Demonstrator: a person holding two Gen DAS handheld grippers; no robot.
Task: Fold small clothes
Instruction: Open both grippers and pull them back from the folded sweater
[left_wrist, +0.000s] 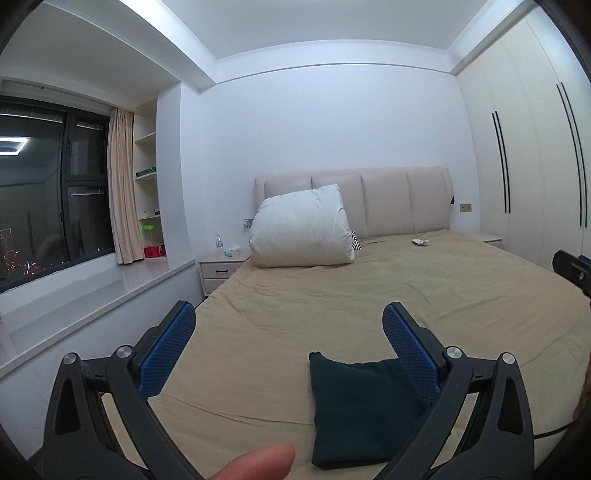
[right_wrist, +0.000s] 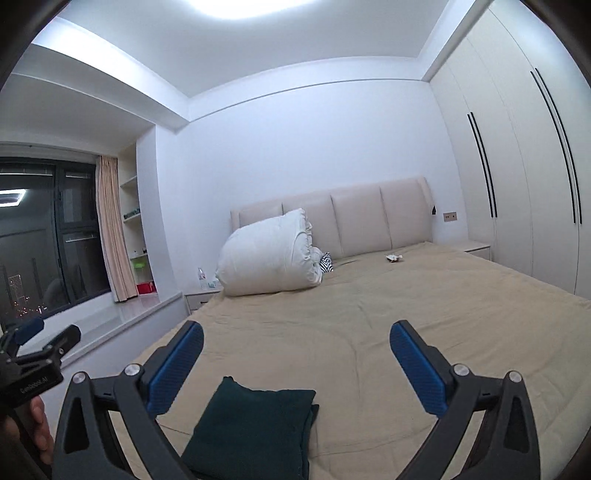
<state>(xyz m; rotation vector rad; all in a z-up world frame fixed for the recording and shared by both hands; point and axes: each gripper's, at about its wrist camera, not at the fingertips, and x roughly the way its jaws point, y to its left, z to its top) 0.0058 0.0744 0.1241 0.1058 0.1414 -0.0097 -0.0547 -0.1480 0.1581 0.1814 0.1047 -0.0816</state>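
Two grippers, both with jaws spread wide and nothing between them: left gripper (left_wrist: 288, 328), right gripper (right_wrist: 296, 345). Held nearly level above the near end of a tan bed (left_wrist: 424, 295). One dark green garment (left_wrist: 362, 406), folded into a compact square, resting flat on the bed just below and ahead of both grippers, touched by neither. Fold apparently complete. Possible trouble: a low gripper catching an edge and dragging the layers open; soft cloth loosening by itself. One rolled white duvet (left_wrist: 301, 230) by the headboard, well apart. One small crumpled scrap (left_wrist: 420, 242) far off. One fingertip (left_wrist: 258, 463) at the bottom edge.
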